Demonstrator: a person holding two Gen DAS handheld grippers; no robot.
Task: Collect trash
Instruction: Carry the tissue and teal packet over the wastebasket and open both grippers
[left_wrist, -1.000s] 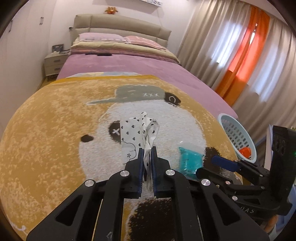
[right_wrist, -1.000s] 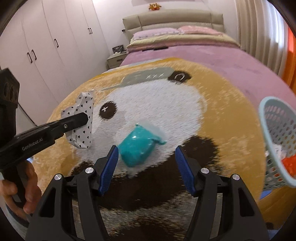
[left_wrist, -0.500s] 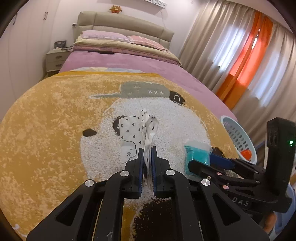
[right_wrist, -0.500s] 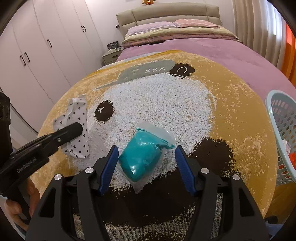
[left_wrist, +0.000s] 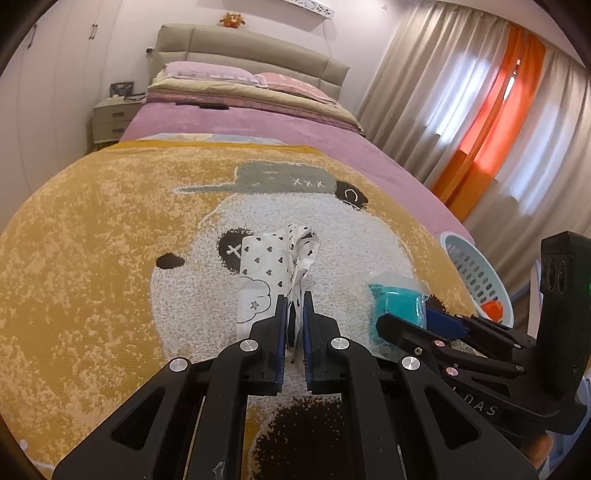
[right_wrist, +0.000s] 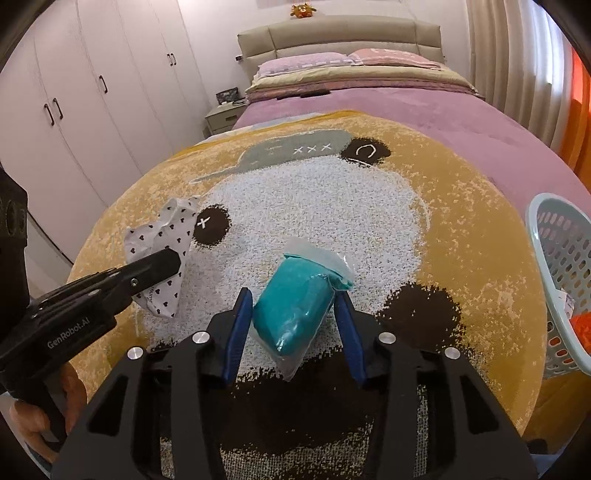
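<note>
"GenRobot.AI" in white on black body of left gripper (right_wrist: 157, 264), lower left of right wrist view. Partial white lettering "DAS" on black body of right gripper (left_wrist: 406, 314), lower right of left wrist view; leading characters cut off. Blanket (right_wrist: 461, 229) print: "xxx" on grey cap, "C" mark on dark ear, "x" on dark eye patch. Small print along edge of heart-pattern wrapper (right_wrist: 162, 236), too small to read.

A home bedroom: made bed (left_wrist: 236, 110), nightstand (left_wrist: 110, 120), wardrobe doors (right_wrist: 92, 92), window curtains (left_wrist: 498, 110).
</note>
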